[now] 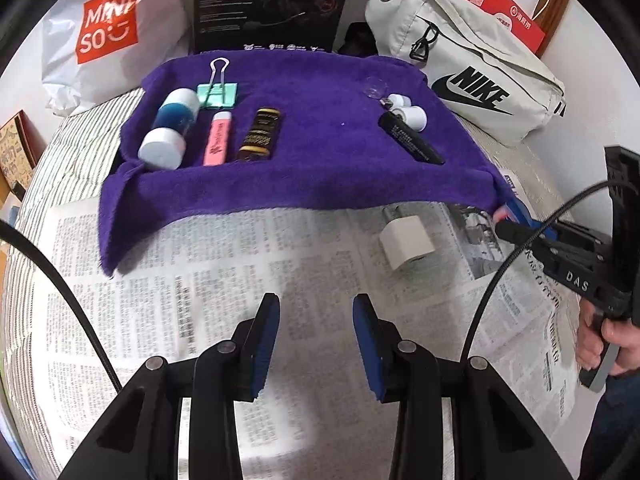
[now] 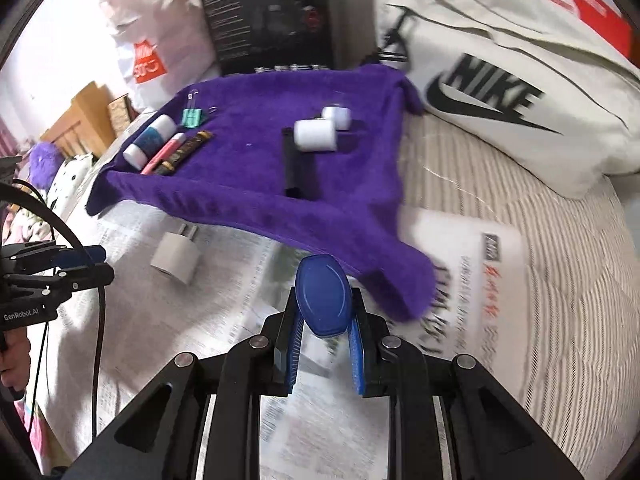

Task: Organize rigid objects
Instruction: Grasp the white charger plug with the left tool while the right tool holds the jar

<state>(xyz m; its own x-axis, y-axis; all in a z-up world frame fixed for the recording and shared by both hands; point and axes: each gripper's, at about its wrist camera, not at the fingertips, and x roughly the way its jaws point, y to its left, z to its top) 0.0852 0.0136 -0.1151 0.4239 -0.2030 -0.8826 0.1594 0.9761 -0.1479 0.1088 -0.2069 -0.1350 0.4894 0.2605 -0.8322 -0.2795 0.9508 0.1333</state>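
- The right gripper (image 2: 323, 354) has its blue-padded jaws closed narrowly on a blue oval plastic object (image 2: 323, 300), which sticks up from between the pads above the newspaper; what this object is cannot be told.
- The left gripper (image 1: 316, 340) hangs over the printed newspaper sheet (image 1: 240, 272) with its jaws partly apart and nothing between them.
- In the left wrist view a person's hand (image 1: 604, 344) grips the right gripper's handle at the right edge.
- A white cube-shaped plug adapter (image 1: 406, 242) with two metal prongs lies on the newspaper just in front of the near edge of a purple terry cloth (image 1: 312, 160), apart from both grippers.
- The cloth is spread over the newspaper and a striped mattress (image 2: 520, 184).
- On the cloth's left side four things lie side by side: a white-capped blue cylindrical bottle (image 1: 170, 128), a pink flat eraser-like stick (image 1: 218, 138), a dark brown tube with gold lettering (image 1: 259, 134), and behind them a mint-green binder clip (image 1: 218, 90) with wire handles.
- On the cloth's right side a black slim rectangular stick (image 1: 410, 138) lies slanted, with two small white cylinders (image 1: 408, 112) touching its far end.
- Behind the cloth stand a white plastic shopping bag with an orange logo (image 1: 108, 28), a black printed box (image 1: 272, 4), and a cream fabric bag with black lettering (image 1: 472, 64); a red paper bag (image 1: 500, 12) is behind that.
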